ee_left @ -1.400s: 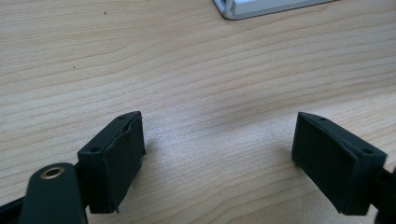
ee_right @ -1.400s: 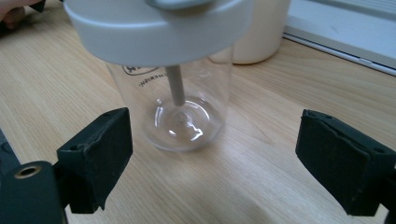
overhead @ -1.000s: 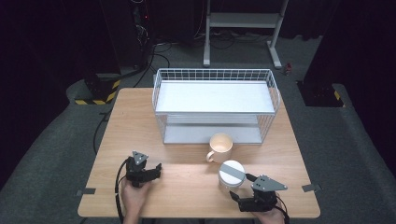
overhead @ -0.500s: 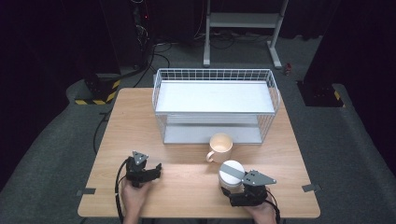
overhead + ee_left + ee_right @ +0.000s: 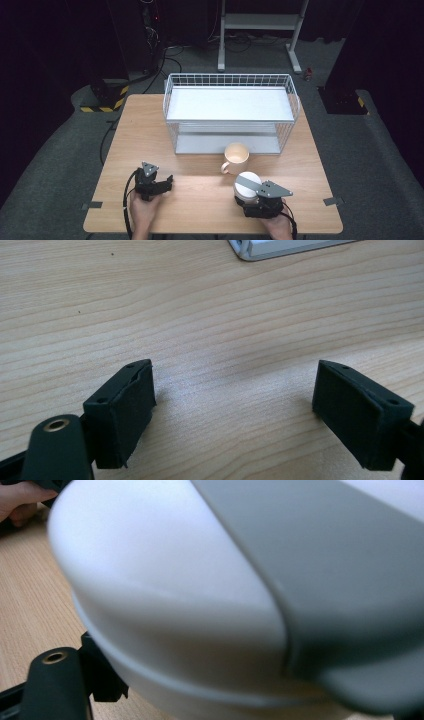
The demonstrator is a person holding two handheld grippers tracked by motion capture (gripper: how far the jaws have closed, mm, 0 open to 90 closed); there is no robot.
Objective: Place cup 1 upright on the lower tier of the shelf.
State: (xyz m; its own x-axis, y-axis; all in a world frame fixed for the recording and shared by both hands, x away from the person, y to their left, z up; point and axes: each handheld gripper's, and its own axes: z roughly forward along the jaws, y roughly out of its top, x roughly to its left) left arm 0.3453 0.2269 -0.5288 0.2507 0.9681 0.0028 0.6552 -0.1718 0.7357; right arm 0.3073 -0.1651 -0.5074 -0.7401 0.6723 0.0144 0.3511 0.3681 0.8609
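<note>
Lower right of the high view: my right gripper (image 5: pixel 248 196) has the white-and-grey container (image 5: pixel 246 183) between its jaws, which have just been closing; contact I cannot tell. Container sits below the cream mug (image 5: pixel 236 157). Left gripper (image 5: pixel 161 185), jaws apart and empty, idles well off.

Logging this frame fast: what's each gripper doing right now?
Left gripper: open, nothing between its jaws.
Right gripper: jaws have just been closing around the white container; grip cannot be told.
</note>
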